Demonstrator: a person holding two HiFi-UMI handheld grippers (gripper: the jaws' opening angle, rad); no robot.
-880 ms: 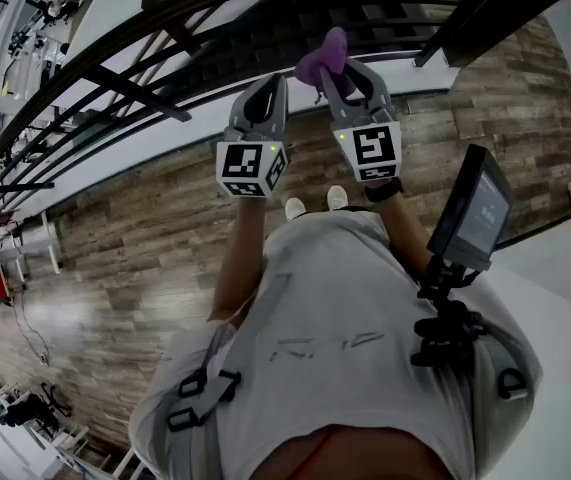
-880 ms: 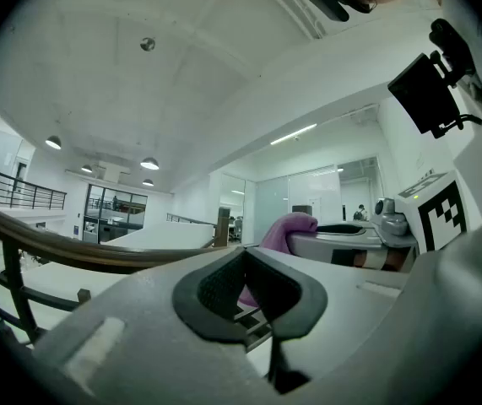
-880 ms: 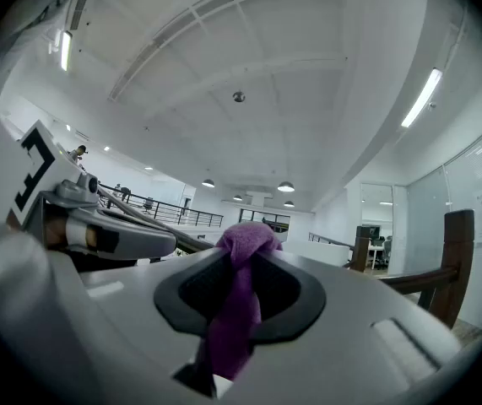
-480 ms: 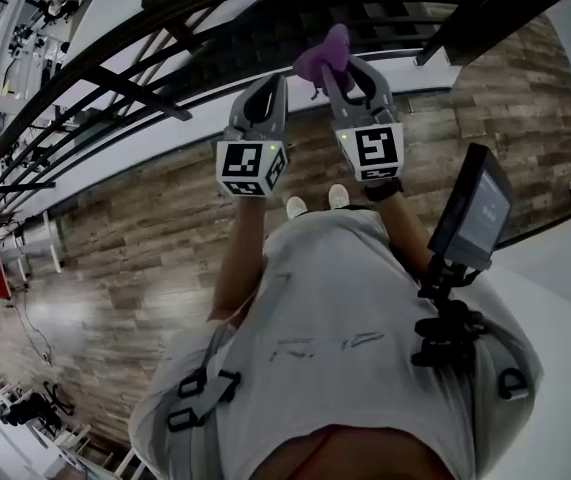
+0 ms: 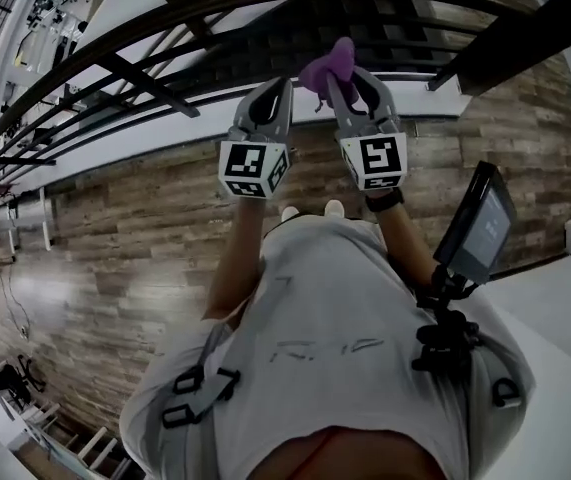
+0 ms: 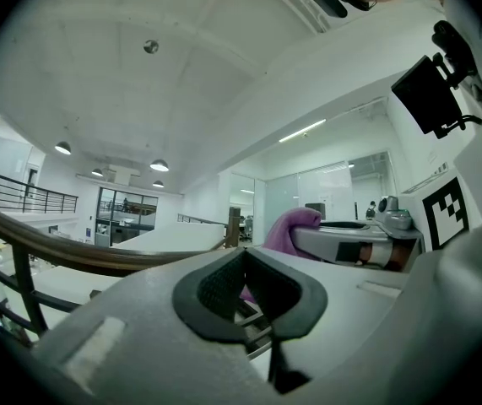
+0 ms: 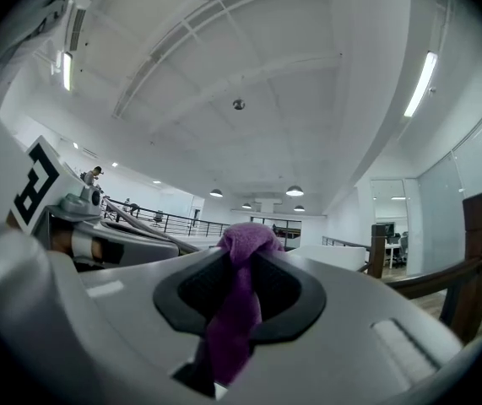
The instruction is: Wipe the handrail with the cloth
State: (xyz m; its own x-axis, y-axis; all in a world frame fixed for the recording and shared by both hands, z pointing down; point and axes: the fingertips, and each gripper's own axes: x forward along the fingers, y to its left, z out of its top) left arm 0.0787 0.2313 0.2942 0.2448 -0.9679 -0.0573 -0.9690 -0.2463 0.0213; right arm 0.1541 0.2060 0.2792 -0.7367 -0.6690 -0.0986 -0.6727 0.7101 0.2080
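Note:
A purple cloth [image 5: 327, 66] is bunched between the jaws of my right gripper [image 5: 343, 80], which is shut on it. In the right gripper view the cloth [image 7: 237, 294] runs up through the closed jaws and bulges above them. The dark wooden handrail [image 5: 215, 6] curves across the top of the head view, just beyond both grippers. My left gripper [image 5: 277, 90] sits beside the right one with its jaws shut and nothing between them. From the left gripper view the handrail [image 6: 72, 256] passes at the left and the cloth [image 6: 289, 228] shows at the right.
Dark metal balusters [image 5: 135, 76] slope under the rail, with wood plank flooring [image 5: 115, 238] far below. A black tablet on a mount [image 5: 480, 223] hangs at the person's right side. A wooden newel post [image 7: 477, 251] stands at the right.
Both grippers have shifted slightly right and up along the rail with the cloth still held. The head camera's view has tilted a little.

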